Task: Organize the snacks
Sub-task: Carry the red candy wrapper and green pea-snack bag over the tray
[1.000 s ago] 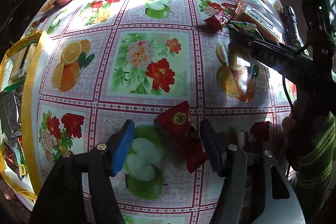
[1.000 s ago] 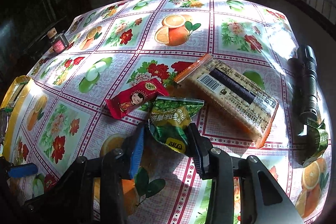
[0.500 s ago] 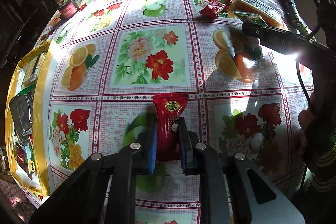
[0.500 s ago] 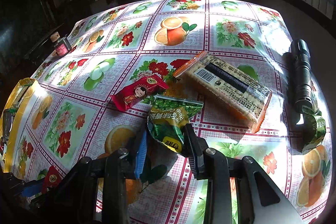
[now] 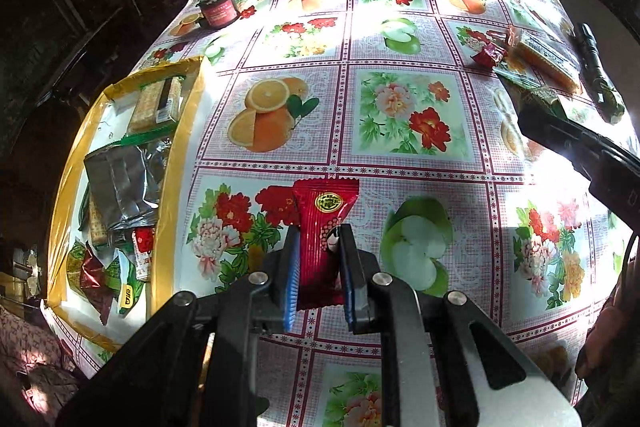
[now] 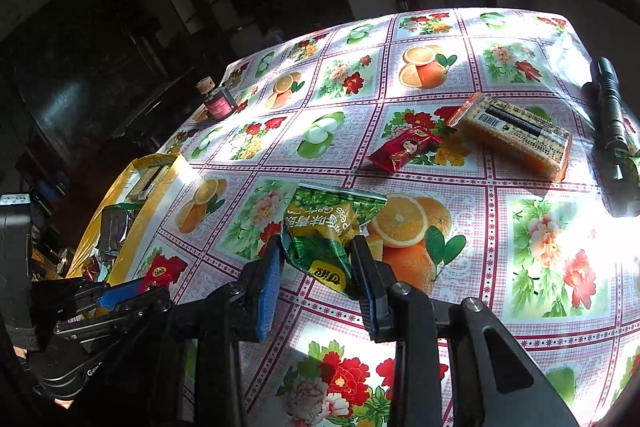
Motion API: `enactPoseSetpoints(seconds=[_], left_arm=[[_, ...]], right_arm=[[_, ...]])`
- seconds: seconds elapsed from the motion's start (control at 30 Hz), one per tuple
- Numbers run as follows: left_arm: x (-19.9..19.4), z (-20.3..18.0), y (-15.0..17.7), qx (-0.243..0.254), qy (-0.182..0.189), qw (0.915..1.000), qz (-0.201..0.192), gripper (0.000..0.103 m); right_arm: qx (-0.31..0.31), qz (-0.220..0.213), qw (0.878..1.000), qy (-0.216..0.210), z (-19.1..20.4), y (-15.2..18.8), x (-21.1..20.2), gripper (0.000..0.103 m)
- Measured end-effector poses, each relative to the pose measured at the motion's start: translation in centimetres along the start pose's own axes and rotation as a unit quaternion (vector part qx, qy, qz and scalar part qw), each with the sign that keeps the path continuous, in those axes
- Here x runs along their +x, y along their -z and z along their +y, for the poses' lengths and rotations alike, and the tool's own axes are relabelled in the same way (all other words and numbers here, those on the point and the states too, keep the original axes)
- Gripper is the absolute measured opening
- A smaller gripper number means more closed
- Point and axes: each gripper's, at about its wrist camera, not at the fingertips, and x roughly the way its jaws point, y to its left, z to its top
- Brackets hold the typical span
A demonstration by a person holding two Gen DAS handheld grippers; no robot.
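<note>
Left view, left tongs [image 5: 318, 267]: clamped on the red snack packet [image 5: 322, 227], raised over the tabletop [image 5: 400, 155]
Packet axis: lengthwise away from the tongs, gold round emblem near its far end
Right view, right tongs [image 6: 318, 277]: pinching the green pea packet [image 6: 324, 231], long axis pointing away, "Peas" legible upside down

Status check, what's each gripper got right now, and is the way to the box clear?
Left gripper shut on red snack packet. Right gripper shut on green pea packet. Yellow-edged box left of both, bare tablecloth between.
</note>
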Motion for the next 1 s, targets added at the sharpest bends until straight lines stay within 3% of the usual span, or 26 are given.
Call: enactPoseSetpoints(seconds=[1.0], left_arm=[[-1.9, 11.8, 2.7, -0.1, -0.037, 0.994, -0.023, 0.02]], right_arm=[[-0.102, 0.045, 0.99, -0.087, 13.3, 0.4, 3.6, 0.034]])
